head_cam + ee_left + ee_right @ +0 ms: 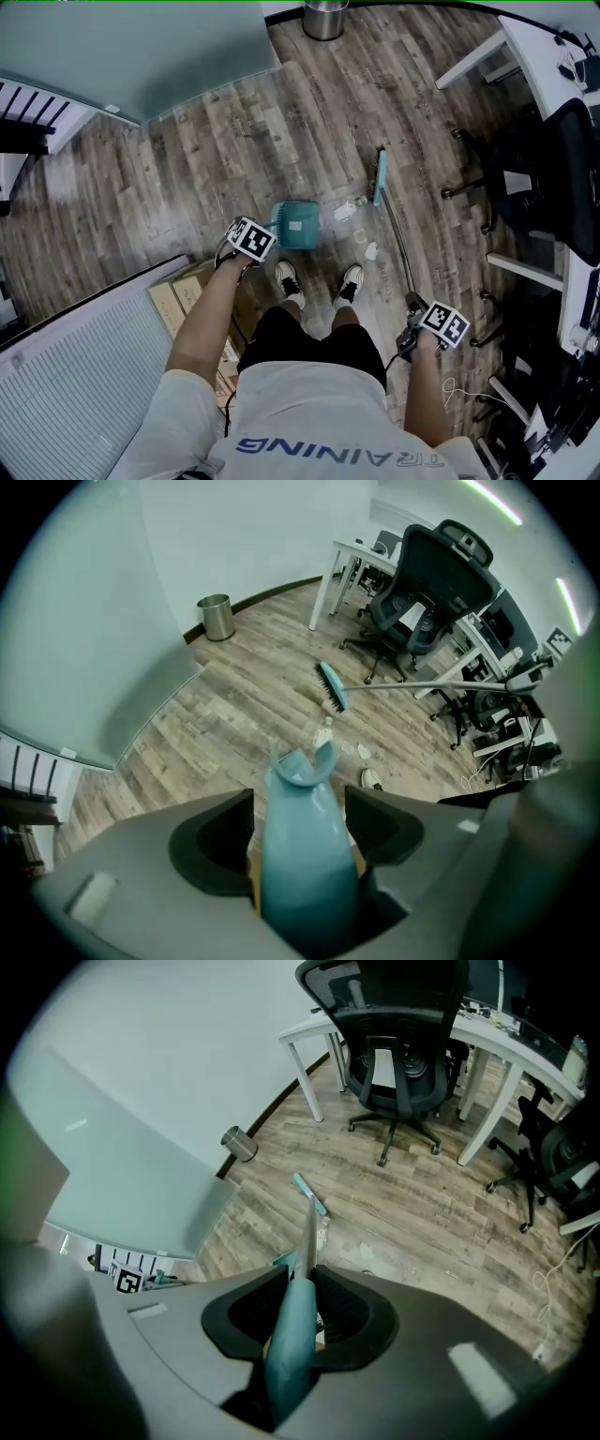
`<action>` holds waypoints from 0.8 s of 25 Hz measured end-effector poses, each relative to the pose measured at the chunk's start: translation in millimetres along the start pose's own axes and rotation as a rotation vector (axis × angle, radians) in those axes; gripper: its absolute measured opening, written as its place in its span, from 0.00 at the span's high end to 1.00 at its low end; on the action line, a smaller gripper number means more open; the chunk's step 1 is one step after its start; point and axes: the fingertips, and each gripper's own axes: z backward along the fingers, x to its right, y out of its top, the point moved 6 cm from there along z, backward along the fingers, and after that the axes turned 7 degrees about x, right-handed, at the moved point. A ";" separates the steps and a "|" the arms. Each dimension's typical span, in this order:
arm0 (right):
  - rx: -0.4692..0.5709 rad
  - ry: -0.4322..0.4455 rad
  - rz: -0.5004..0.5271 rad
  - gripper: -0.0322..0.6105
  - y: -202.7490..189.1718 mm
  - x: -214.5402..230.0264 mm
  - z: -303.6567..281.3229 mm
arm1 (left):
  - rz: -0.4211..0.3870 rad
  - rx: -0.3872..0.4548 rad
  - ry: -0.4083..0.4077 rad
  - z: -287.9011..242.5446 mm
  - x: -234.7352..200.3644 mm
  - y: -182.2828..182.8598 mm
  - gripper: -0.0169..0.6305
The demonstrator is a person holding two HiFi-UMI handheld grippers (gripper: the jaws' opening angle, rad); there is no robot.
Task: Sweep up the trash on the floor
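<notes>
A teal dustpan (pixel 298 225) stands on the wood floor in front of my shoes. Its upright handle (pixel 305 846) runs between the jaws of my left gripper (pixel 300 832), which is shut on it and points steeply down. In the head view that left gripper (pixel 265 247) is just left of the pan. My right gripper (pixel 295 1321) is shut on the broom's teal grip (pixel 289 1344). The metal stick runs forward to the teal broom head (pixel 380 178). White scraps (pixel 371 251) and a small bottle (pixel 345 208) lie between the pan and the broom head.
A steel bin (pixel 325 19) stands by the far wall. Black office chairs (pixel 539 178) and white desks (pixel 553 56) crowd the right side. Cardboard boxes (pixel 183 291) and a white slatted panel (pixel 75 375) sit close on my left.
</notes>
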 end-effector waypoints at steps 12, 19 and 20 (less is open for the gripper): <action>-0.011 -0.024 0.016 0.78 -6.1 14.0 2.3 | -0.003 0.005 0.103 7.2 -3.7 -9.3 0.85; 0.000 -0.088 0.067 0.78 -0.7 29.7 2.3 | 0.002 -0.004 0.104 4.8 1.6 -8.1 0.85; 0.003 -0.104 0.078 0.78 2.3 33.3 1.0 | 0.004 -0.004 0.103 5.1 1.4 -8.4 0.85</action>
